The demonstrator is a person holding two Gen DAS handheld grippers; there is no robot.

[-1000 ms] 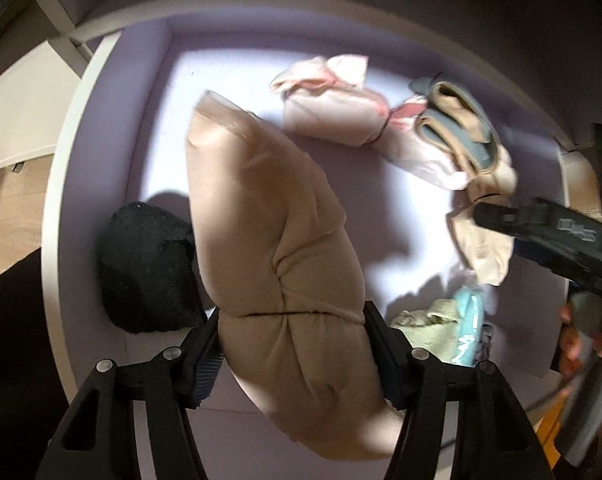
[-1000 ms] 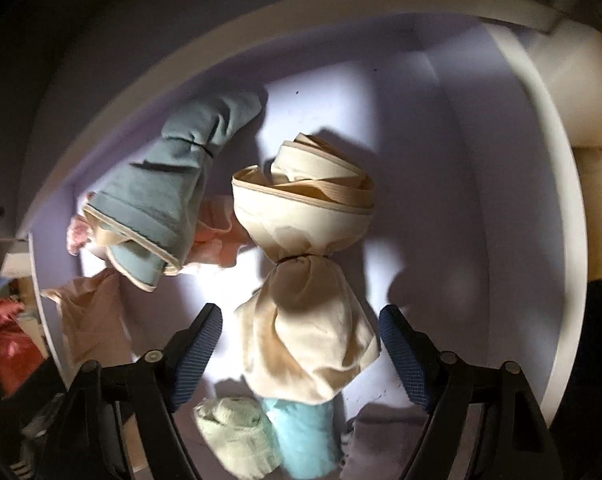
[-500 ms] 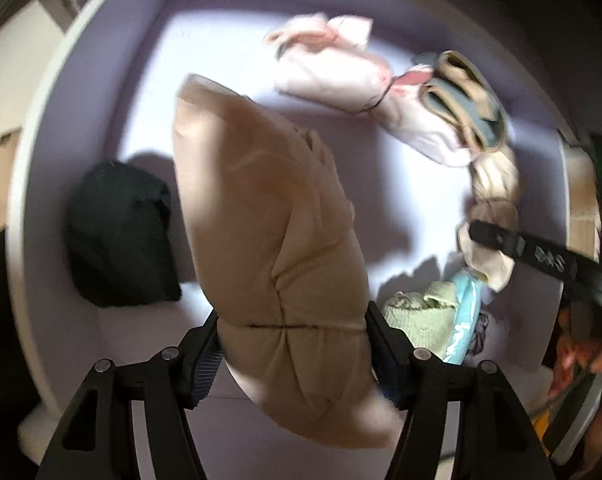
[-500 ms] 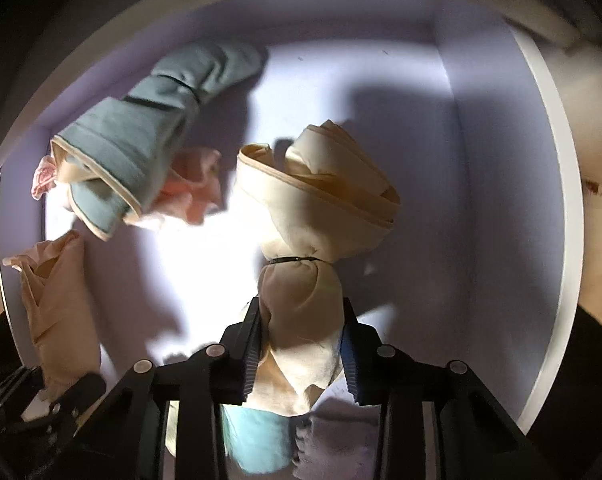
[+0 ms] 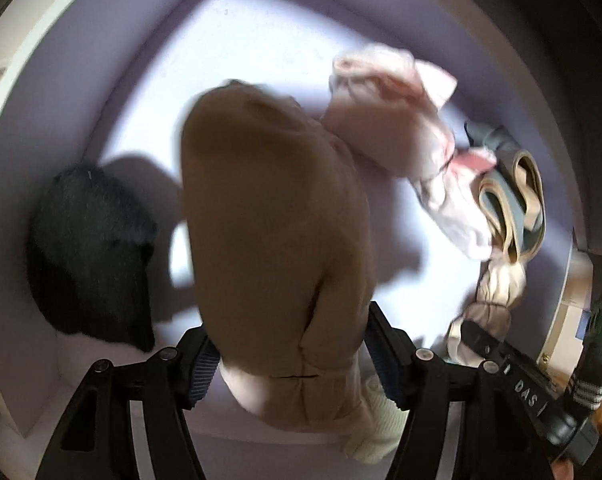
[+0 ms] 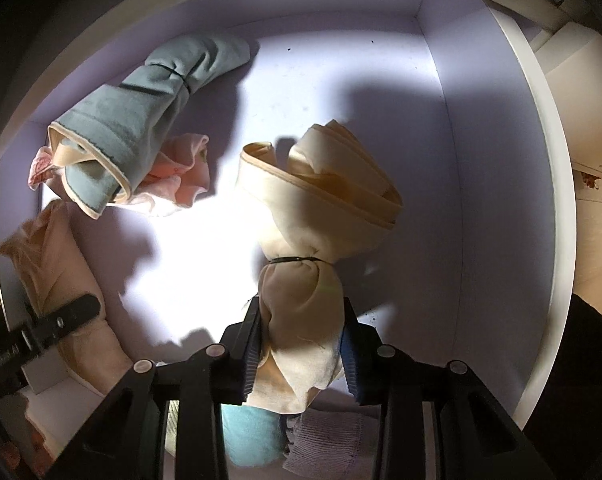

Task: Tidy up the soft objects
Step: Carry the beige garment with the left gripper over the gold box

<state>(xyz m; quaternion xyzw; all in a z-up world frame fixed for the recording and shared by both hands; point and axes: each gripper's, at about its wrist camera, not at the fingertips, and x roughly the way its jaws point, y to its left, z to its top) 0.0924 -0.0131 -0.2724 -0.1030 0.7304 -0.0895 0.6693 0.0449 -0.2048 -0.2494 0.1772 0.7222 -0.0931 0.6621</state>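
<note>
Lavender drawer (image 6: 481, 160) walls ring both views. Left gripper (image 5: 289, 364) squeezes a tan bundle (image 5: 273, 220); right gripper (image 6: 301, 344) pinches a cream bundle (image 6: 317, 216) below its black tie. Both bundles hang over the floor, long axes pointing away from the jaws toward it. Risk: the 2 bundles could slip, since soft cloth compresses, or snag the blue bundle (image 6: 141, 116).

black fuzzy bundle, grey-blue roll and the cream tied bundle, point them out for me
black fuzzy bundle (image 5: 89, 252), left wrist view, on its middle
grey-blue roll (image 6: 141, 116), right wrist view, on its wide lower half
cream tied bundle (image 6: 301, 300), right wrist view, just below its black tie
</note>
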